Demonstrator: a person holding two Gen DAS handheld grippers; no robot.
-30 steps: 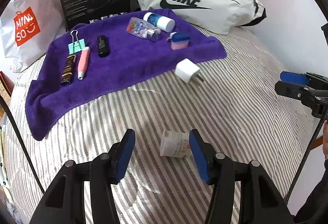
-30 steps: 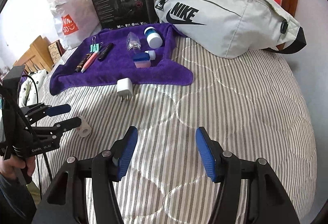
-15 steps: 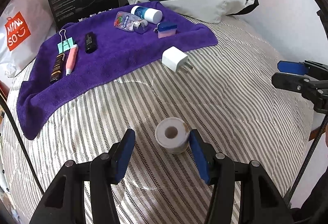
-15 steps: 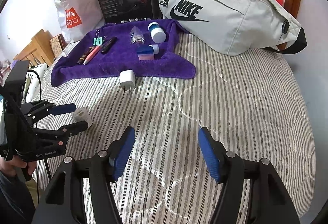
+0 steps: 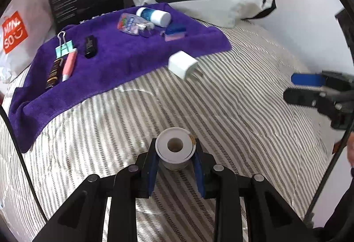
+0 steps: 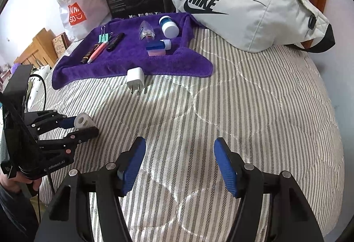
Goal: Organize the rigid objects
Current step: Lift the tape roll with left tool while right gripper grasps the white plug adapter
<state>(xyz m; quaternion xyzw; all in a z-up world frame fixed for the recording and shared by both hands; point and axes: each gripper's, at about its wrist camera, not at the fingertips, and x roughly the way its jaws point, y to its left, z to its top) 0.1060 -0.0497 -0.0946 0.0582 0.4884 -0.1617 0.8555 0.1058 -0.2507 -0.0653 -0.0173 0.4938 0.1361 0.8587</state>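
The left tongs [image 5: 176, 161], jaws just closed, grasp the small white plastic spool [image 5: 176, 148] across its sides for transfer to the purple towel [image 5: 124, 58] ahead; the right tongs [image 6: 179, 166] stand released, empty.

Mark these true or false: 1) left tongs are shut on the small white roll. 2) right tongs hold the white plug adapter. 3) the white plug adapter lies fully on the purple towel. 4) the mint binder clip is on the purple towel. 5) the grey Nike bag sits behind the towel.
1) True: the left tongs, which have just been closing, grip the small white tape roll.
2) False: the right tongs are open with nothing between them.
3) False: the white plug adapter lies on the striped quilt at the edge of the purple towel.
4) True: the mint binder clip rests there.
5) True: grey Nike bag.
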